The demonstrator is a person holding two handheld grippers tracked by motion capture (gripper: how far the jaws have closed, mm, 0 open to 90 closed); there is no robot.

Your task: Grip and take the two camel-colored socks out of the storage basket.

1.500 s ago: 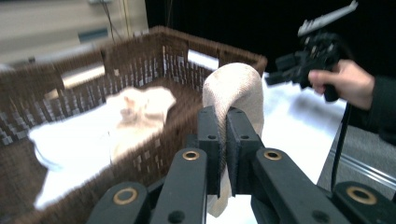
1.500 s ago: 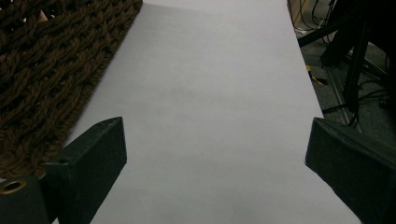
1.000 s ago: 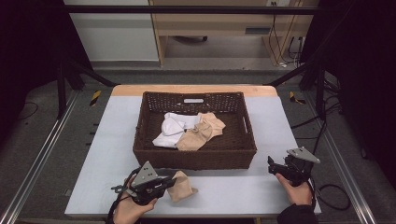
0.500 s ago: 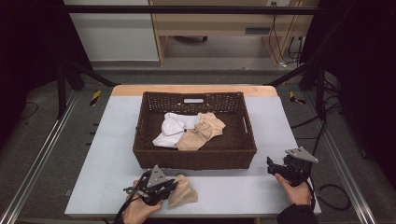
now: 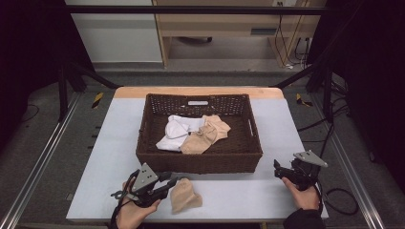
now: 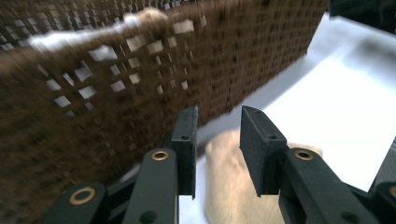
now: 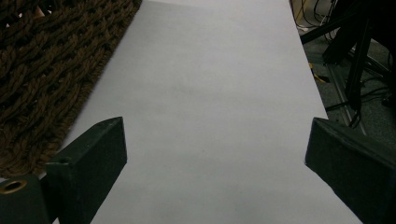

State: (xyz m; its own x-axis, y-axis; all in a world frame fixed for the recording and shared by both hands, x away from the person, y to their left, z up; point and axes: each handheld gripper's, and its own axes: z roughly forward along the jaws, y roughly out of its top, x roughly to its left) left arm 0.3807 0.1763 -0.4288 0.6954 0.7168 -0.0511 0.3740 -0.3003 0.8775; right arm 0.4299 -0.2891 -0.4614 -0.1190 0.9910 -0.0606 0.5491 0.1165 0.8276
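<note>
Left gripper view: left gripper (image 6: 218, 140) jaws slightly apart, crumpled beige cloth sock (image 6: 233, 186) between them (contact unclear).
Right gripper (image 7: 215, 154): jaws wide apart over bare table (image 7: 210, 84).

The wicker basket (image 6: 116, 70) smears with motion blur in the left gripper view. The tan sock (image 6: 233, 186) runs off at six o'clock, partly behind the fingers (image 6: 259, 149).

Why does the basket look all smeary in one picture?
In the left gripper view the basket is streaked with motion blur, while the tool and sock look sharper; in the high view the basket is crisp; the right gripper view is sharp.
</note>
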